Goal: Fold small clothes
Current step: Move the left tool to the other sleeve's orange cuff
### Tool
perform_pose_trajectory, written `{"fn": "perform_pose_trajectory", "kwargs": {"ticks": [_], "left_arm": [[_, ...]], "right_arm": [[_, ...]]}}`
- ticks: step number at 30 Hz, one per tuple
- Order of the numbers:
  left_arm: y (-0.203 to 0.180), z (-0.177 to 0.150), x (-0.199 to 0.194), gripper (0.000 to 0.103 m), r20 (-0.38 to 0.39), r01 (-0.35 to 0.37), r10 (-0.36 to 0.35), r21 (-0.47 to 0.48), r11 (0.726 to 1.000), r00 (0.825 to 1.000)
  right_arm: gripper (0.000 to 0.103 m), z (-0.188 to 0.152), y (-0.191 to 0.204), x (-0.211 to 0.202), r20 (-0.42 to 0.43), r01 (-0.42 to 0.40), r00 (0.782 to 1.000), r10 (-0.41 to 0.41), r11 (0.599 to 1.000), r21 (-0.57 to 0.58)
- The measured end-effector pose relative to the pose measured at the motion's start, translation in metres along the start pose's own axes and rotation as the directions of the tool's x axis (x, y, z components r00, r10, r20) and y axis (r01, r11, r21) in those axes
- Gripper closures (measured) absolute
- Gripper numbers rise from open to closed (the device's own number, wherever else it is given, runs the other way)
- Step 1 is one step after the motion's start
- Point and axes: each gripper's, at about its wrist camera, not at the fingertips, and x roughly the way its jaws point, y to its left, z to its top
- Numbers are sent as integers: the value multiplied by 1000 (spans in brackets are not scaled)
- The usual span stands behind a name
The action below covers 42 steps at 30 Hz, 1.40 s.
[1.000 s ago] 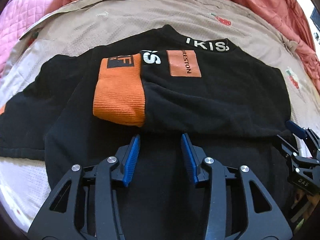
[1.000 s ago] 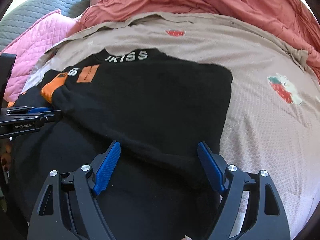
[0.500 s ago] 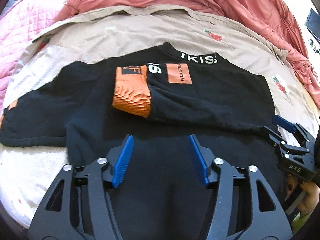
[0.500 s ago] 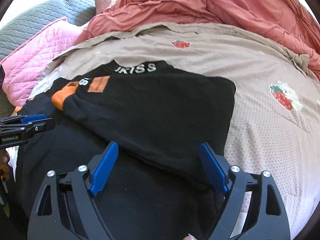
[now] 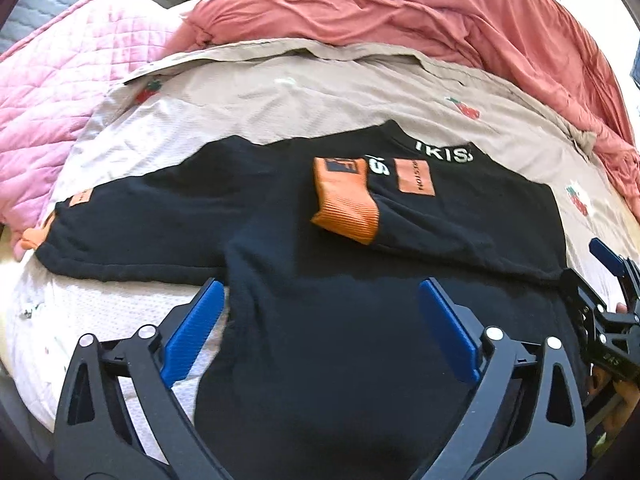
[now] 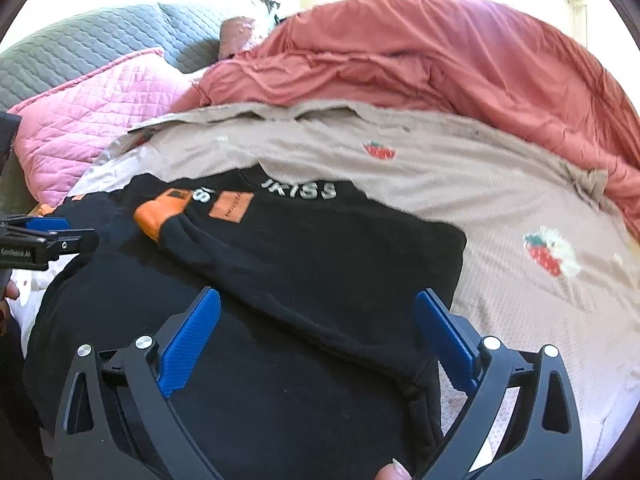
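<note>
A black sweatshirt (image 5: 340,320) with white collar lettering lies flat on the bed. Its right sleeve is folded across the chest, the orange cuff (image 5: 346,206) near the collar. Its left sleeve (image 5: 140,224) lies spread out to the left. My left gripper (image 5: 320,340) is open and empty above the lower hem. My right gripper (image 6: 318,336) is open and empty above the folded right side of the sweatshirt (image 6: 280,280). Each gripper shows at the edge of the other's view, the right one (image 5: 608,312) and the left one (image 6: 44,240).
The sweatshirt lies on a beige strawberry-print sheet (image 5: 320,96). A crumpled red blanket (image 5: 440,12) lies behind it. A pink quilted pillow (image 5: 52,92) lies at the left, and a grey quilted pillow (image 6: 80,48) behind that.
Both grippers have drawn back and up from the sweatshirt. The left gripper's jaws have opened wider. The sweatshirt has not moved.
</note>
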Motion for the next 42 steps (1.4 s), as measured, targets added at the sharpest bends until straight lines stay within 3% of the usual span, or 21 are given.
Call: {"fn": "perform_pose_trajectory", "kwargs": {"ticks": [9, 15, 23, 34, 40, 42], "left_arm": [[41, -4, -13, 10, 33, -44, 46, -47, 998, 998], [73, -3, -17, 10, 41, -31, 36, -116, 993, 999], [120, 2, -23, 10, 65, -83, 96, -190, 978, 993], [184, 2, -31, 10, 55, -104, 128, -319, 942, 990], [221, -4, -28, 10, 24, -164, 188, -391, 905, 982], [234, -7, -25, 10, 11, -158, 179, -419, 894, 984]], "right_arm": [[5, 4, 25, -15, 18, 23, 1000, -23, 1000, -11], [5, 20, 61, -15, 3, -19, 1000, 19, 1000, -8], [5, 34, 126, -1, -44, -90, 995, 88, 995, -44], [5, 58, 191, 21, -79, -183, 981, 179, 982, -54], [5, 66, 223, 33, -110, -238, 967, 231, 969, -62], [5, 67, 237, 36, -122, -249, 963, 239, 965, -78]]}}
